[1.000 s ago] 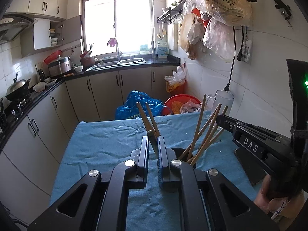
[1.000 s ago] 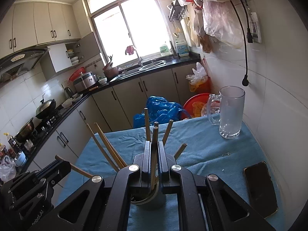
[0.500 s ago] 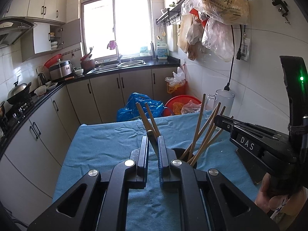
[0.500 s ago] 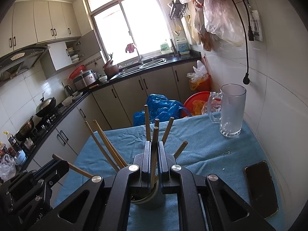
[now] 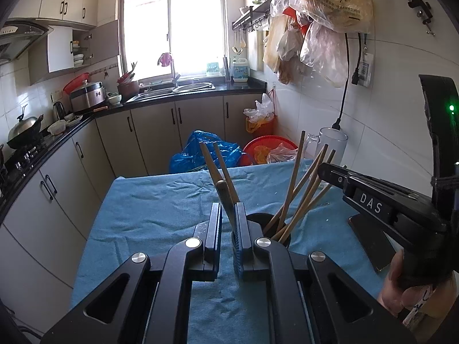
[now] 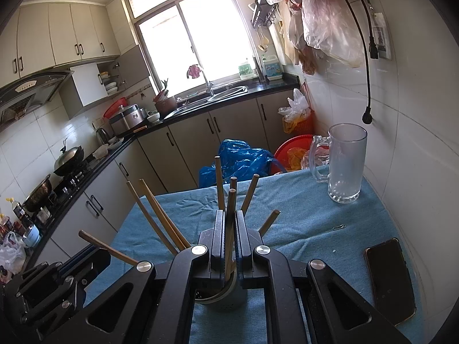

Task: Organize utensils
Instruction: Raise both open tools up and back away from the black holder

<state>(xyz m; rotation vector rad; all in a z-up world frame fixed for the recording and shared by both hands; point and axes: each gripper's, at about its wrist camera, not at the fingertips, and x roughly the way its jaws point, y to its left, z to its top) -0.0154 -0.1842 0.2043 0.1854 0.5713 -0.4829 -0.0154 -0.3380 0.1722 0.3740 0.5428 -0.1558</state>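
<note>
Left gripper (image 5: 228, 215): my fingers pinch a bundle of wooden chopsticks (image 5: 219, 177), three ends showing, tilted up and to the left.
Right gripper (image 6: 229, 223): my fingers pressed on one upright chopstick (image 6: 230, 229), its lower end down inside the holder.
Holder (image 6: 226, 296): dark round cup directly under my right fingers, standing on the blue cloth (image 6: 301, 218); from the left view it sits just right of my left fingers.
Loose chopsticks (image 5: 298, 192): several lean fanned out in the holder.
Glass mug (image 6: 342, 163): far right corner of the cloth, upright.
Phone (image 6: 390, 278): flat on the cloth, near right edge.
Paper clip (image 6: 338, 227): between mug and phone.
</note>
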